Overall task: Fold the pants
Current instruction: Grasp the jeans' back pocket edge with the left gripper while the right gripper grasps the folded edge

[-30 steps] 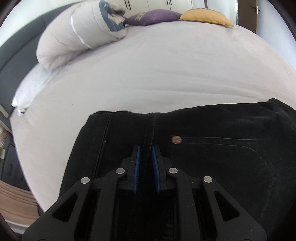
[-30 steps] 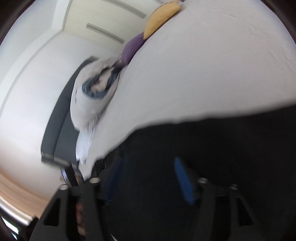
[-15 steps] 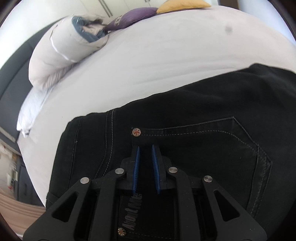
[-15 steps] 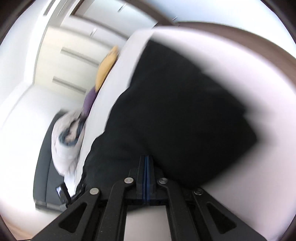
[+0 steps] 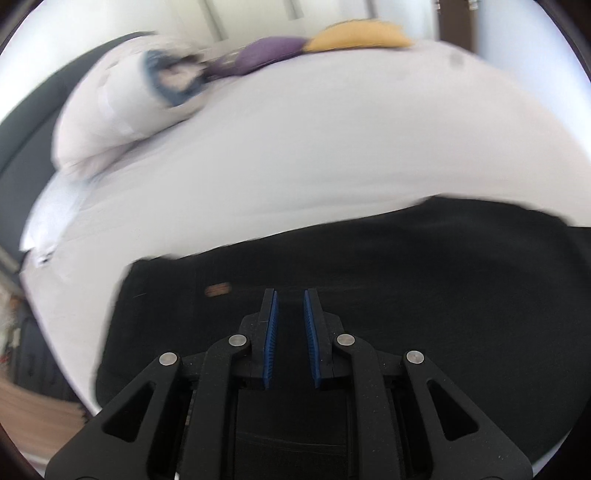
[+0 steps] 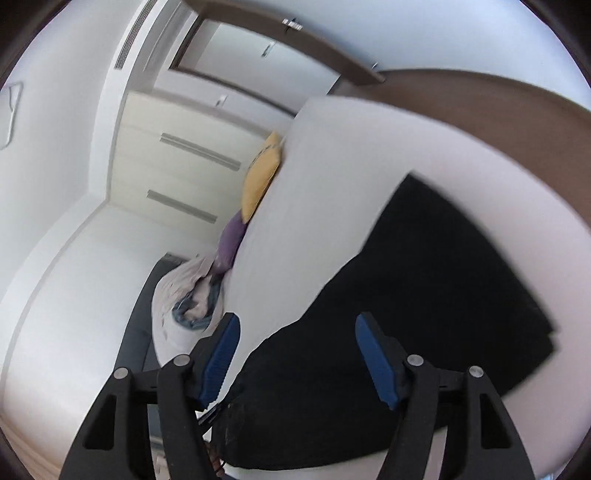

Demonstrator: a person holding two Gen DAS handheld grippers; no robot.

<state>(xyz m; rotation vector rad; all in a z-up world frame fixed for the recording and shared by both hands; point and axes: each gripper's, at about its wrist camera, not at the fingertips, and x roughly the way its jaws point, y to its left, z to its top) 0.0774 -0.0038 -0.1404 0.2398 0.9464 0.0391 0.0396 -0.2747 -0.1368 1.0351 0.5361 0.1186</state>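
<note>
Black pants (image 5: 388, 273) lie folded on the white bed (image 5: 314, 155), close to its near edge. My left gripper (image 5: 290, 299) hovers just over the pants near their left end, its blue pads a narrow gap apart with nothing between them. In the right wrist view the pants (image 6: 424, 295) spread as a dark folded shape on the bed (image 6: 351, 155). My right gripper (image 6: 297, 321) is wide open above their near edge and holds nothing. Both views are motion-blurred.
A rolled white duvet (image 5: 110, 110) lies at the bed's far left. A purple cushion (image 5: 269, 55) and a yellow cushion (image 5: 362, 35) sit at the far edge. A dark headboard (image 5: 26, 110) is on the left, white wardrobes (image 6: 177, 173) beyond.
My right gripper was shut at the pants' edge half a second ago and has since opened wide and let go. My left gripper has shifted right along the pants, its gap unchanged.
</note>
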